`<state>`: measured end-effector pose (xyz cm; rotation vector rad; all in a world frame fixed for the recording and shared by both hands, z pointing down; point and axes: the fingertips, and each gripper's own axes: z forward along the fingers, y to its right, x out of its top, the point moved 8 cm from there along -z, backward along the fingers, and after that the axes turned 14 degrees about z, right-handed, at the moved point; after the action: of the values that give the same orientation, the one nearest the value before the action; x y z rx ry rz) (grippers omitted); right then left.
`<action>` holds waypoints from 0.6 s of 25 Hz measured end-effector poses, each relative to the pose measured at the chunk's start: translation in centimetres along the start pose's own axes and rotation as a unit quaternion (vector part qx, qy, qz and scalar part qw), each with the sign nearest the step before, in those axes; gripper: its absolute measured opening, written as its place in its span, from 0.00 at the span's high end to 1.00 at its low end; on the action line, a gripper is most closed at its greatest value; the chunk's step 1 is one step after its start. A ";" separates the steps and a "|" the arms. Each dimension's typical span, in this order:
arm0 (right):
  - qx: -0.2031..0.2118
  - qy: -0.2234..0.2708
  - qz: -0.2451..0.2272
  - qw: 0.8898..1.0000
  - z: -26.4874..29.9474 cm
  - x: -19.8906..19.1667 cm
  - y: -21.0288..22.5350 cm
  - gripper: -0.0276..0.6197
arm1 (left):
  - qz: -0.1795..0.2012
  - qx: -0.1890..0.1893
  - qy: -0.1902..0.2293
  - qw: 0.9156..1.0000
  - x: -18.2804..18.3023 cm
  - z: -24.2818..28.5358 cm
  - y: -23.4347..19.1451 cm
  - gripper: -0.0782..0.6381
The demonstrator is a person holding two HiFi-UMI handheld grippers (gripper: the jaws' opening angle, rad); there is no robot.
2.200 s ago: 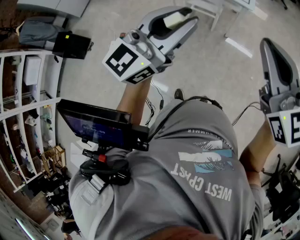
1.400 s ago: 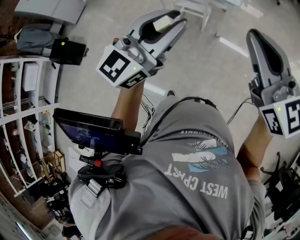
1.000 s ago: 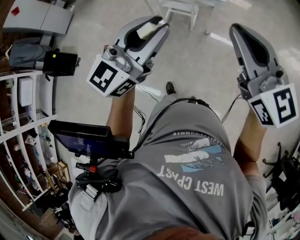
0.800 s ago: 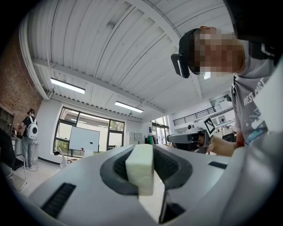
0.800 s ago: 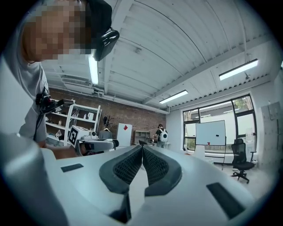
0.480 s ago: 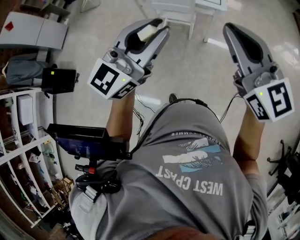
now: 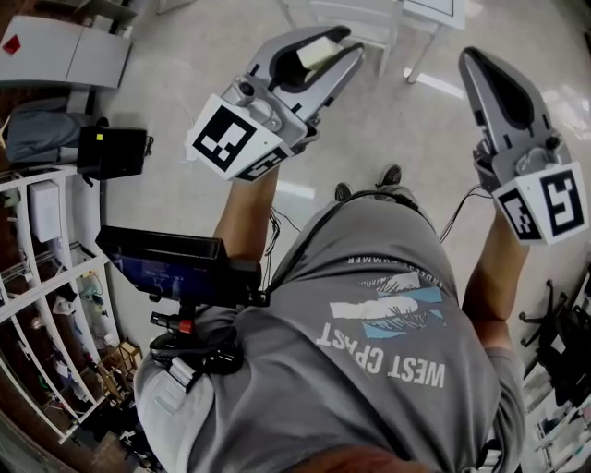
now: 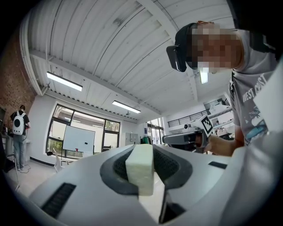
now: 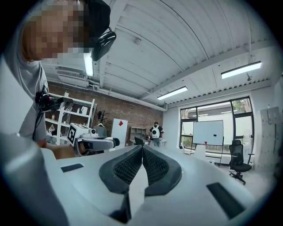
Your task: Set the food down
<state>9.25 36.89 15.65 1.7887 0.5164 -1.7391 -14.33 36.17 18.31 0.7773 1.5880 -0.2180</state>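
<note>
Pale floor (image 7: 416, 139) lies below in the head view. The left claw (image 7: 343, 44) pinches a cream block of food (image 7: 314, 53) between its jaws, a little back from the tips. The right claw (image 7: 476, 57) is closed and empty.

Left gripper view: the food (image 8: 140, 170) stands upright, clamped between both pads.

Right gripper view: the pads meet with nothing between them.

We see a white shelf rack (image 7: 42, 268) at nine o'clock, a black case (image 7: 115, 152) at ten, a grey bag (image 7: 42, 137) just beside it, and white table legs (image 7: 355, 13) at twelve.
</note>
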 end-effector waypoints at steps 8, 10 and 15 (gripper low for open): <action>0.034 -0.003 -0.003 0.999 3.8 -0.1 7.3 0.95 | 0.003 0.027 -0.015 1.000 -3.5 5.2 -3.2 0.76; 0.044 -0.004 -0.004 0.999 4.8 -0.8 9.0 0.95 | 0.006 0.035 -0.018 0.999 -4.8 6.3 -3.9 0.76; 0.063 -0.008 0.000 0.998 5.6 -1.2 13.6 0.95 | 0.010 0.048 -0.031 0.998 -6.8 10.1 -4.6 0.76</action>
<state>13.60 23.15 18.85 1.8591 0.4072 -1.8199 -8.97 24.72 21.35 0.8516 1.5199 -0.3024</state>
